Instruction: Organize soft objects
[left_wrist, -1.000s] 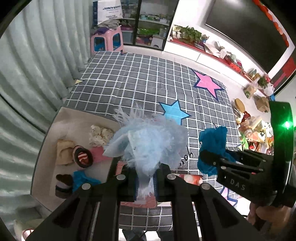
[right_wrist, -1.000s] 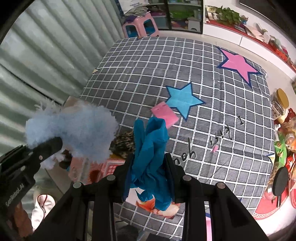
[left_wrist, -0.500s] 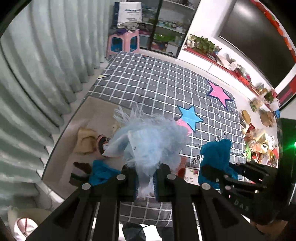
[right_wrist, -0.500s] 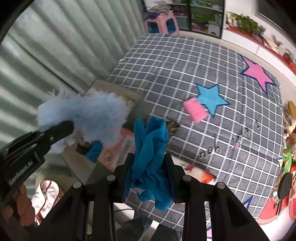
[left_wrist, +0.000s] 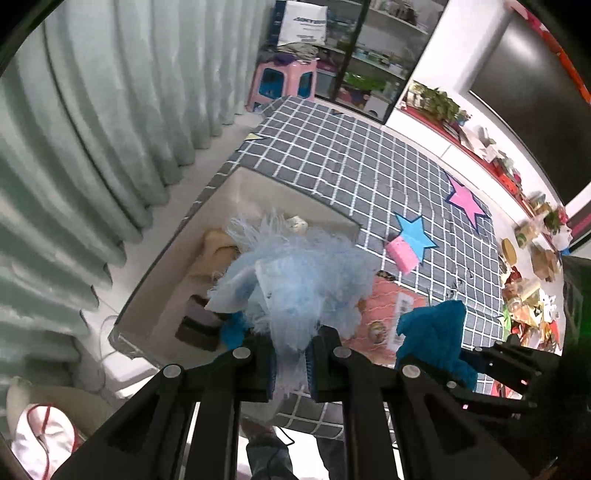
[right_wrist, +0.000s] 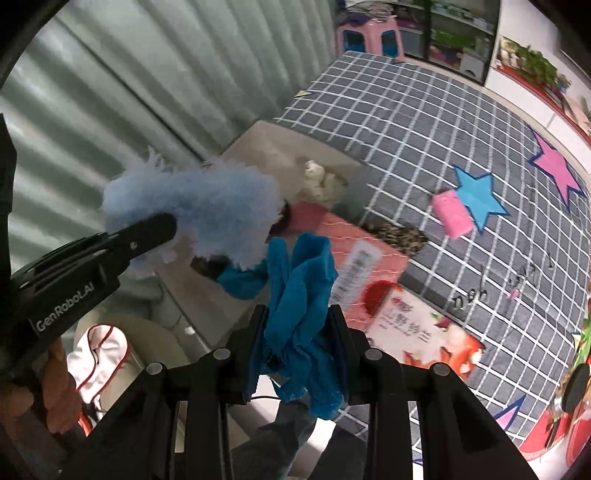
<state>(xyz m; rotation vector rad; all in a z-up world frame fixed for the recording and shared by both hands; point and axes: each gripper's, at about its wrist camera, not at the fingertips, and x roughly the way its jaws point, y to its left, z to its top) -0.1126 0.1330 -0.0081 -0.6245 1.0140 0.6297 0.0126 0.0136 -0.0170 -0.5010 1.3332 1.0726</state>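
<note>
Fluffy pale-blue fuzz (left_wrist: 295, 280) is pinched in my left claw (left_wrist: 291, 363), and the teal cloth (right_wrist: 299, 295) in my right claw (right_wrist: 297, 345). The storage box (left_wrist: 258, 184) sits just below and ahead of both. Loose fibres could snag the pads on release, I reckon, and the cloth's dangling tail may flop outside the rim.

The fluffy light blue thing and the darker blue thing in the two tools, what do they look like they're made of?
Fluffy light blue item, in the left tool: likely synthetic plush or faux fur, matte, with long wispy fibres fraying at its edges. Teal cloth, in the right tool: thin soft fabric, perhaps knit or microfibre, matte, hanging in limp crumpled folds.
</note>
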